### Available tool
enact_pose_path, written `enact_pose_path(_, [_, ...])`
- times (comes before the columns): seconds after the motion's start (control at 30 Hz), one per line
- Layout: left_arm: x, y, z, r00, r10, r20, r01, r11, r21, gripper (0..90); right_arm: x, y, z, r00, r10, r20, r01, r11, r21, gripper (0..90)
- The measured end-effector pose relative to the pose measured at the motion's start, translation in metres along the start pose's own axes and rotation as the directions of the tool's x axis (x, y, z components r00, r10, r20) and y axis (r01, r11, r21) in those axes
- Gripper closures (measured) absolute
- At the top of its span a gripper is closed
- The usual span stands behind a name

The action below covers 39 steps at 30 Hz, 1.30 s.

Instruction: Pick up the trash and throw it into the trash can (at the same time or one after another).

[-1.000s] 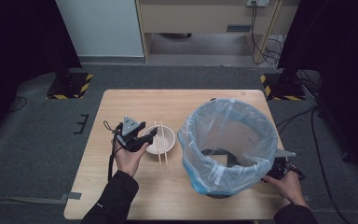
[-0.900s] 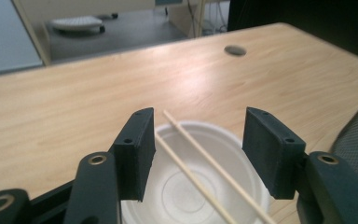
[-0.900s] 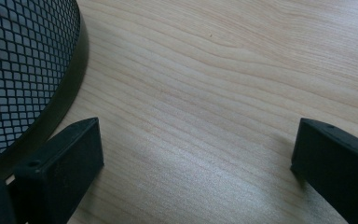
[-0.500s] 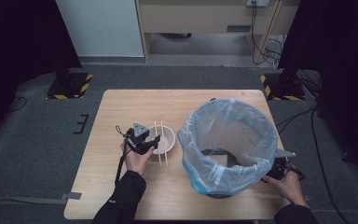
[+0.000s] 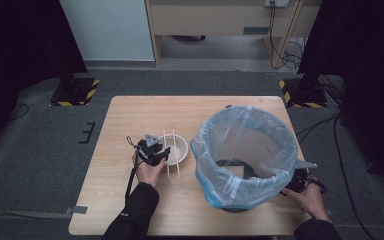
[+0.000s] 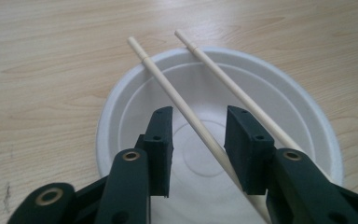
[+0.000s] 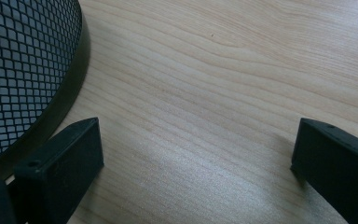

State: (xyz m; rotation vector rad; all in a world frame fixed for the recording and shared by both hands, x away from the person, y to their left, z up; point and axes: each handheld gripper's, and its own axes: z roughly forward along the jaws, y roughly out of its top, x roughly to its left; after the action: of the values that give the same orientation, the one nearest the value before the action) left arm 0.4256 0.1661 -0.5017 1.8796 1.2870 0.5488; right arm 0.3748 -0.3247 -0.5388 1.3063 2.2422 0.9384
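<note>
A white bowl (image 5: 178, 148) sits near the middle of the wooden table (image 5: 130, 115), with two wooden chopsticks (image 5: 169, 155) laid across it. My left gripper (image 5: 164, 155) hovers at the bowl's left edge. In the left gripper view its jaws stand open over the bowl (image 6: 121, 100), one chopstick (image 6: 182, 105) running between them and the other chopstick (image 6: 242, 95) just outside the right jaw. My right gripper (image 5: 300, 181) rests at the table's right edge behind the bin; in the right gripper view its jaws are wide open (image 7: 196, 154) over bare wood.
A black mesh waste bin (image 5: 245, 150) lined with a light blue plastic bag stands right of the bowl; its base (image 7: 28, 70) is beside the right gripper's left jaw. The table's front edge lies close to both forearms.
My left gripper has moved right onto the bowl and now straddles one chopstick. The right hand and bin have stayed put.
</note>
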Motion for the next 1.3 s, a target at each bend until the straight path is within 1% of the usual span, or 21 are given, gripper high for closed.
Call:
enact_pose_path(0.1, [0.001, -0.001, 0.000, 1.0000, -0.007, -0.006, 0.007, 0.9999, 0.013, 65.3, 0.000, 0.000, 0.000, 1.0000, -0.001, 0.000, 0.001, 1.000, 0.000, 2.2])
enact_pose_path(0.23, [0.002, 0.000, -0.001, 0.9999, -0.012, -0.007, 0.012, 0.9998, 0.012, 73.3, 0.000, 0.000, 0.000, 1.0000, -0.001, 0.000, 0.001, 1.000, 0.000, 2.2])
enact_pose_path(0.47, [0.004, -0.001, -0.001, 0.9996, -0.017, -0.022, 0.018, 0.9994, 0.031, 84.1, 0.000, 0.000, 0.000, 1.0000, -0.001, 0.000, 0.001, 1.000, 0.000, 2.2])
enact_pose_path(0.6, [0.005, -0.001, -0.002, 0.9996, -0.019, -0.022, 0.020, 0.9992, 0.034, 84.8, 0.000, 0.000, 0.000, 1.0000, -0.001, 0.000, 0.001, 1.000, 0.000, 2.2])
enact_pose_path(0.7, [0.006, -0.001, -0.005, 0.9996, -0.025, -0.016, 0.025, 0.9994, 0.022, 84.9, 0.000, 0.000, 0.000, 1.0000, -0.001, 0.000, 0.001, 1.000, 0.000, 2.2])
enact_pose_path(0.77, [0.005, 0.001, -0.010, 0.9996, -0.026, -0.010, 0.026, 0.9996, 0.007, 85.0, 0.000, 0.000, 0.000, 1.0000, -0.001, 0.000, 0.001, 1.000, 0.000, 2.2])
enact_pose_path(0.9, [0.006, 0.007, -0.023, 0.9996, -0.027, 0.005, 0.027, 0.9989, -0.039, 85.0, 0.000, 0.000, 0.000, 1.0000, 0.000, 0.000, 0.000, 1.000, 0.000, 2.2])
enact_pose_path(0.93, [0.007, 0.009, -0.026, 0.9994, -0.033, 0.007, 0.033, 0.9982, -0.051, 85.0, 0.000, 0.000, 0.000, 1.0000, -0.001, 0.000, 0.001, 1.000, 0.000, 2.2])
enact_pose_path(1.03, [0.008, 0.016, -0.037, 0.9993, -0.032, 0.019, 0.034, 0.9950, -0.094, 85.0, 0.000, 0.000, 0.000, 1.0000, 0.000, 0.000, 0.000, 1.000, 0.000, 2.2])
enact_pose_path(1.07, [0.008, 0.020, -0.043, 0.9990, -0.035, 0.028, 0.038, 0.9922, -0.119, 84.9, 0.000, 0.000, 0.000, 1.0000, -0.001, -0.001, 0.001, 1.000, 0.000, 2.2])
enact_pose_path(1.13, [0.007, 0.025, -0.049, 0.9985, -0.037, 0.040, 0.042, 0.9883, -0.146, 84.9, 0.000, 0.000, 0.000, 1.0000, -0.001, 0.000, 0.001, 1.000, 0.000, 2.2])
enact_pose_path(1.2, [0.005, 0.032, -0.056, 0.9982, -0.029, 0.052, 0.038, 0.9843, -0.173, 84.9, 0.000, 0.000, 0.000, 1.0000, 0.000, 0.000, 0.000, 1.000, 0.000, 2.2])
enact_pose_path(1.27, [0.003, 0.041, -0.067, 0.9963, -0.032, 0.080, 0.049, 0.9741, -0.221, 84.9, 0.000, 0.000, 0.000, 1.0000, -0.001, 0.000, 0.001, 1.000, 0.000, 2.2])
enact_pose_path(1.3, [0.002, 0.043, -0.071, 0.9956, -0.033, 0.088, 0.053, 0.9707, -0.235, 84.9, 0.000, 0.000, 0.000, 1.0000, -0.001, 0.000, 0.001, 1.000, 0.000, 2.2])
